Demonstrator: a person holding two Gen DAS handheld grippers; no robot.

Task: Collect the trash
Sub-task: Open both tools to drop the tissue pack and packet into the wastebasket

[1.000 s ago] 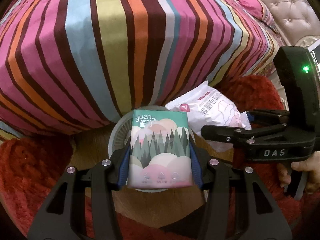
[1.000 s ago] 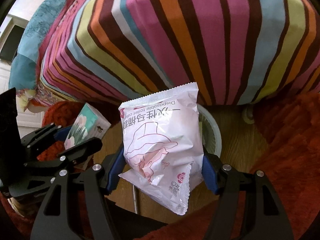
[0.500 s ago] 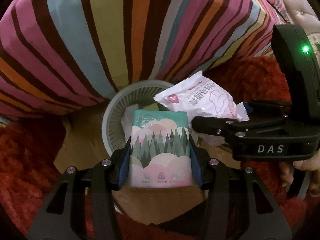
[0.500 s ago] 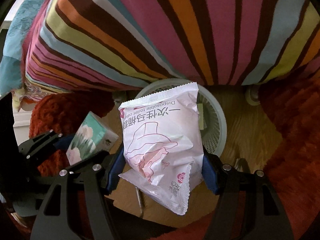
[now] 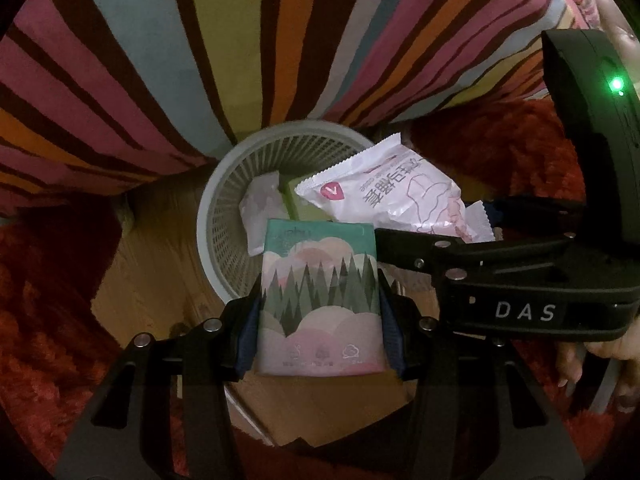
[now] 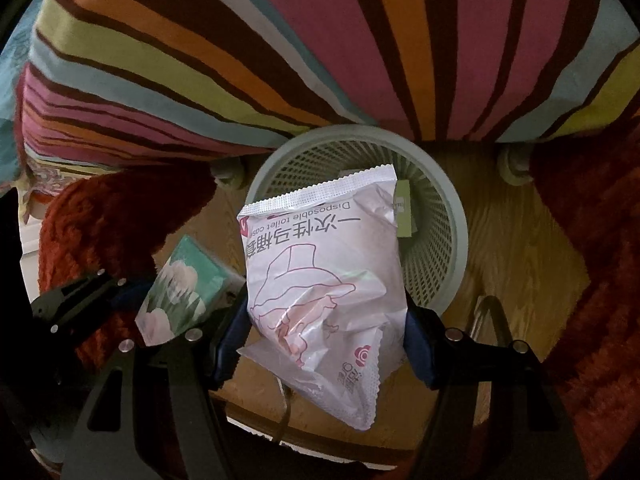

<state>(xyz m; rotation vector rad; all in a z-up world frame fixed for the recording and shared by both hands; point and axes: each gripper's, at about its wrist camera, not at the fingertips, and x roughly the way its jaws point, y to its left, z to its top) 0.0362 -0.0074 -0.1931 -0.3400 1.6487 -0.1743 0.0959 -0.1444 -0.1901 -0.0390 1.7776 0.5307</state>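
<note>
My left gripper [image 5: 319,330] is shut on a tissue pack [image 5: 320,300] printed with a green forest and pink clouds, held over the near rim of a pale mesh wastebasket [image 5: 224,208]. My right gripper [image 6: 325,340] is shut on a white-and-pink sealed packet [image 6: 320,276] with red line art, hanging over the wastebasket [image 6: 440,216]. The packet [image 5: 396,196] and right gripper [image 5: 472,240] also show at the right of the left wrist view. The tissue pack [image 6: 180,284] shows at the left of the right wrist view. Crumpled paper [image 5: 260,208] and a green box [image 6: 403,216] lie inside the basket.
A bed with a striped cover [image 5: 200,60] overhangs the basket's far side. Red shaggy rugs [image 6: 592,280] lie left and right on the wooden floor [image 5: 160,280]. A person's hand [image 5: 600,356] holds the right gripper. A round bed foot [image 6: 516,168] stands right of the basket.
Both grippers have sunk and tipped further down toward the basket, still shut on their items. The basket's inside has come into view and looks larger.
</note>
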